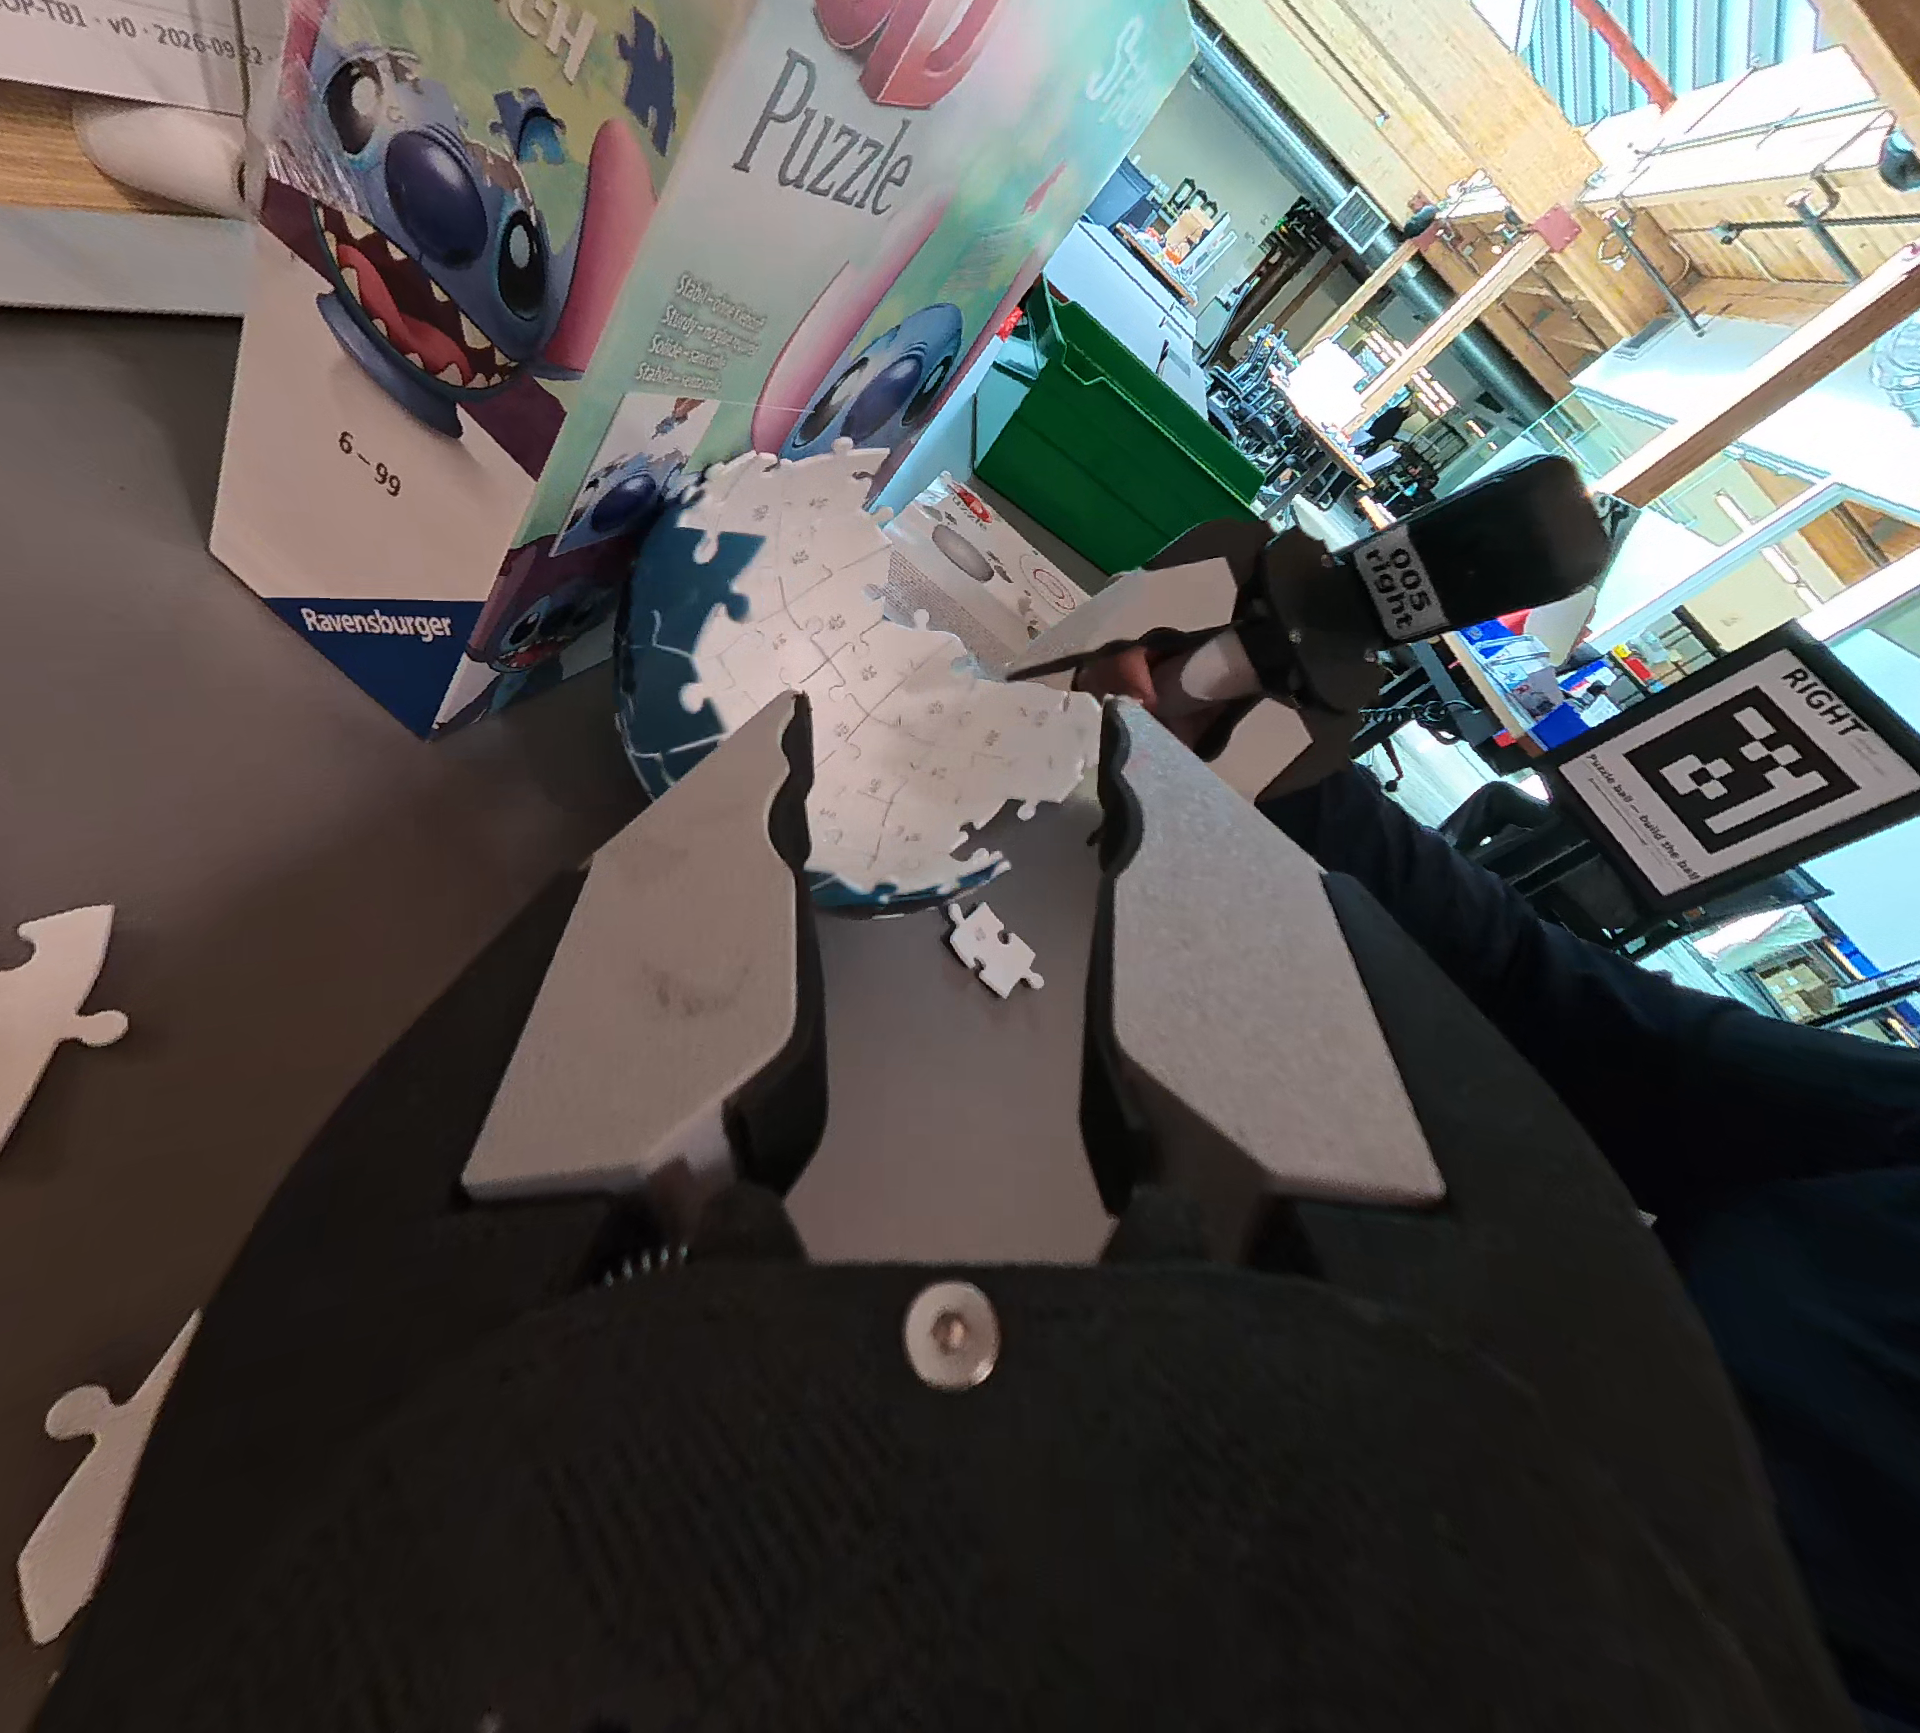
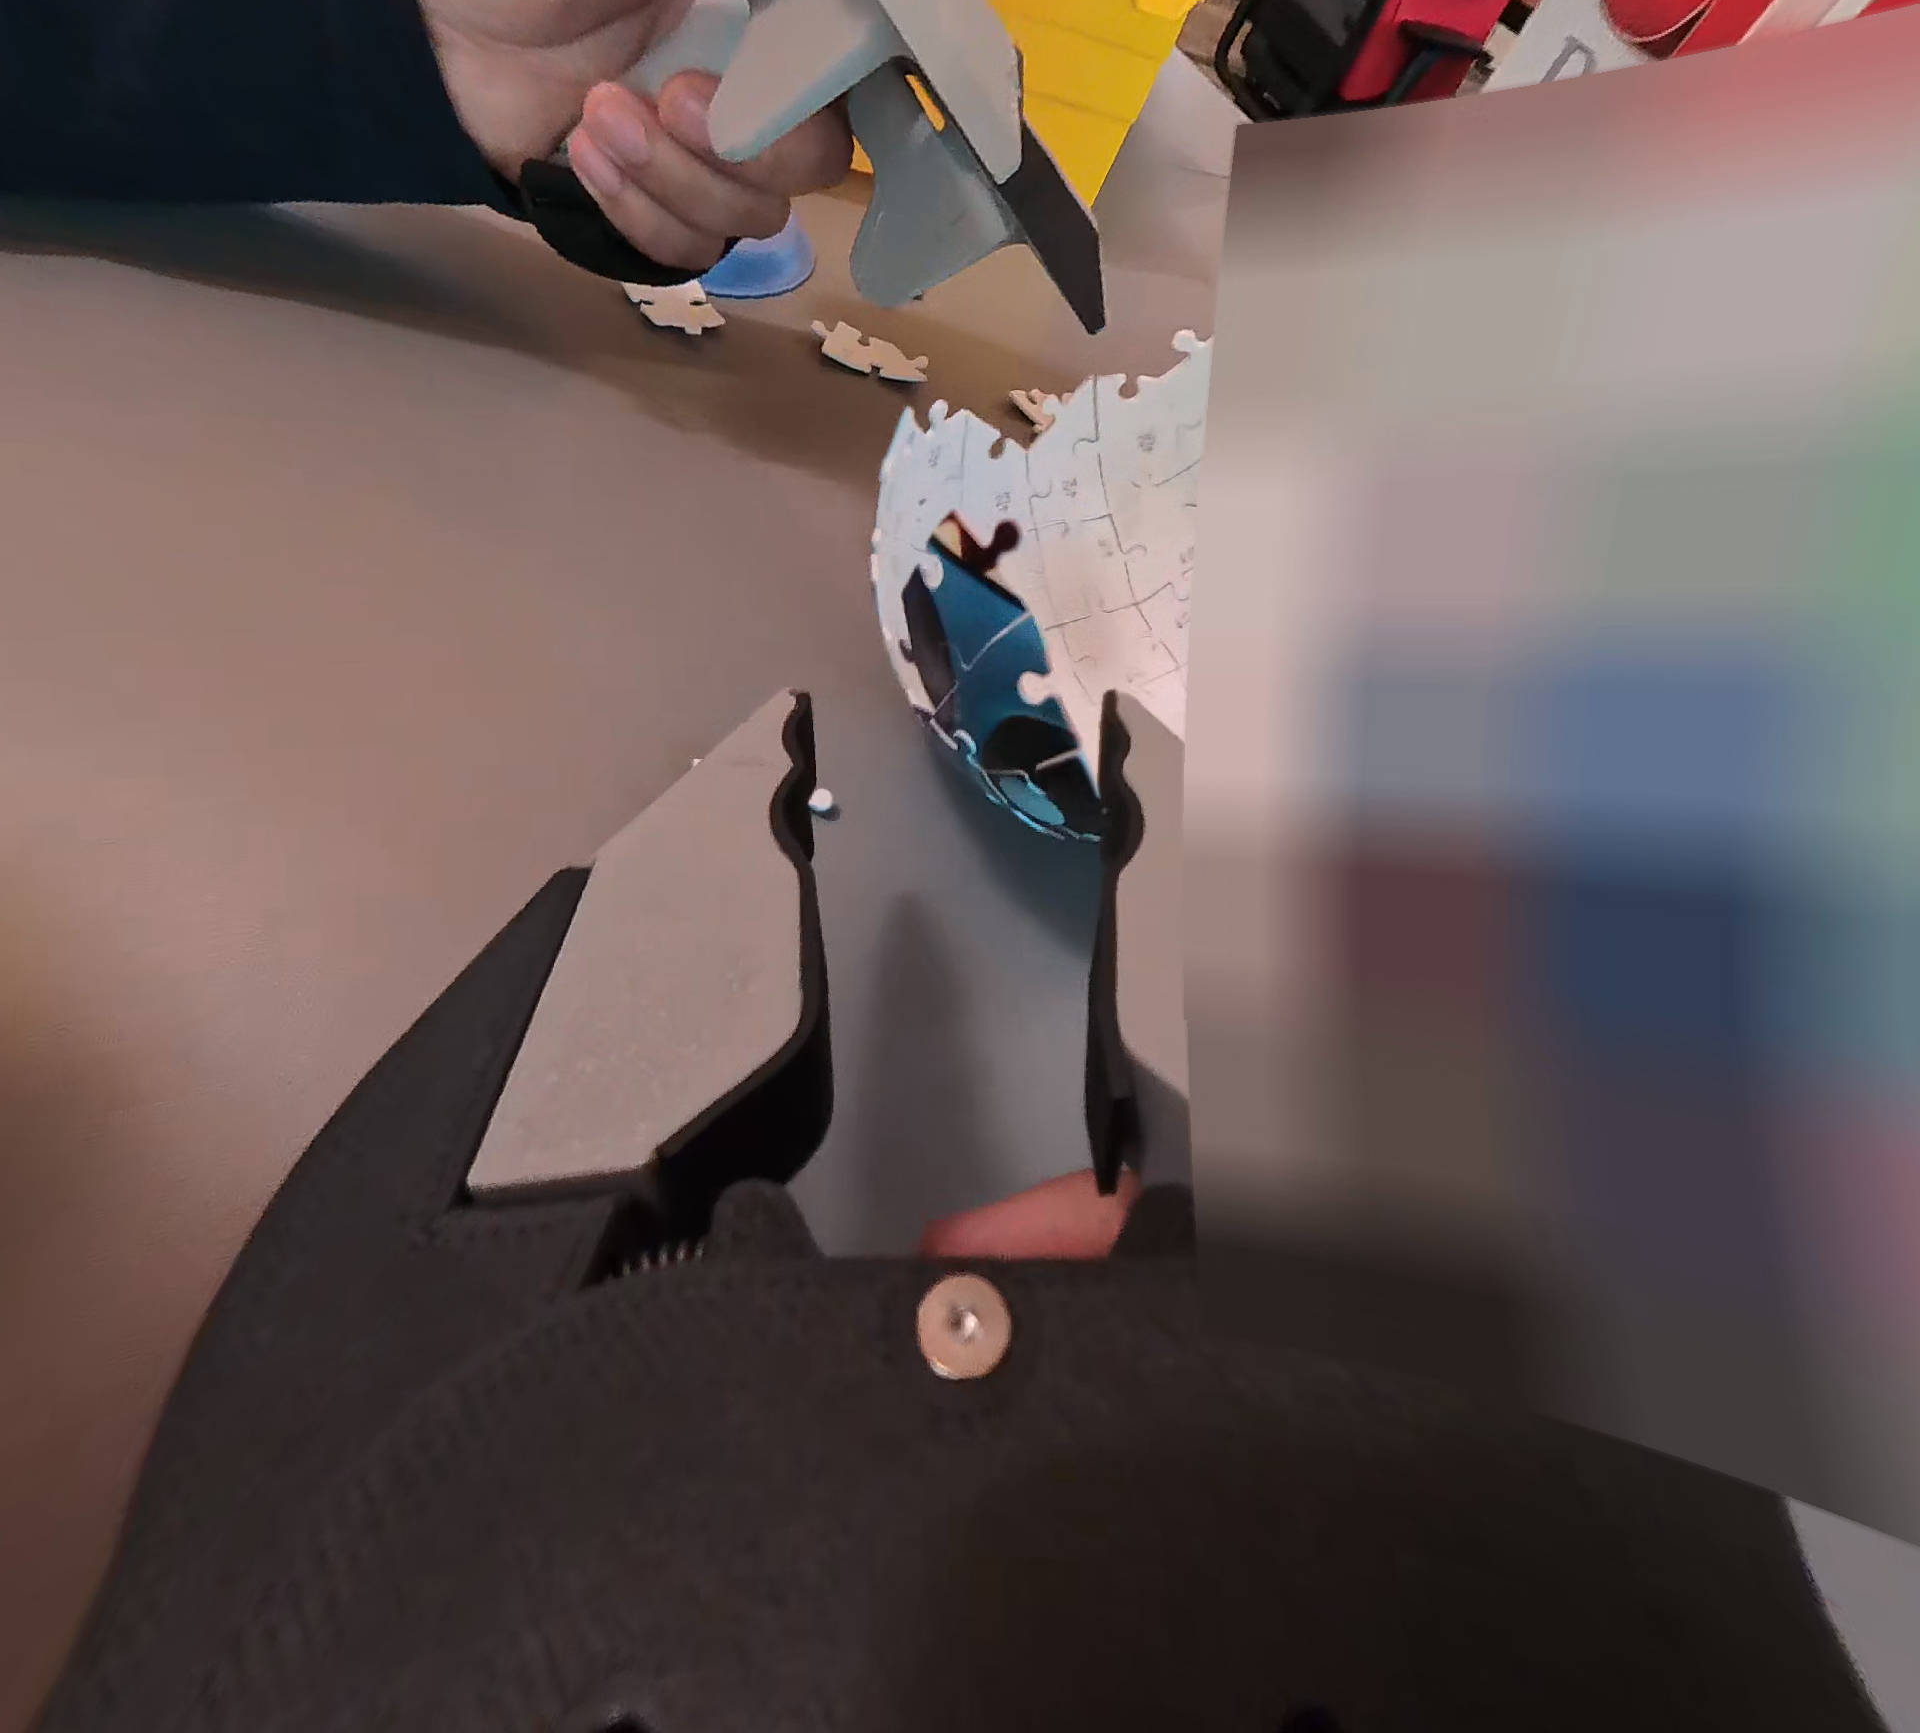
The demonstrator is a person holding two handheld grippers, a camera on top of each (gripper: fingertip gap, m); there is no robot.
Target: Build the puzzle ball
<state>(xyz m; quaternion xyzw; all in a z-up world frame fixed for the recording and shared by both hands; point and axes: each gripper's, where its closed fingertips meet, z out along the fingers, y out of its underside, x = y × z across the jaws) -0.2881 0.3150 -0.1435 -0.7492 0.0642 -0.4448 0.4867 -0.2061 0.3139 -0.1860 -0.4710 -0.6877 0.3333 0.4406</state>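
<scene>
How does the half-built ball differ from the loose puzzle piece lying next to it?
The half-built ball is many joined pieces forming a curved open shell; the loose puzzle piece is single. The ball shows blue outside and white inside; the piece shows only white. The ball stands tall against the box; the piece lies low on the table. Both have knobbed edges.

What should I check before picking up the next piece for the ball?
1. Left gripper open, holding nothing: ok.
2. Right gripper open, holding nothing: ok.
3. Loose piece within reach, flat on the table beside the half-built ball: ok.
4. Ball steady, leaning against the puzzle box: cannot tell.
5. Open rim accessible: ok.
6. Piece matches the gap: cannot tell.
</scene>
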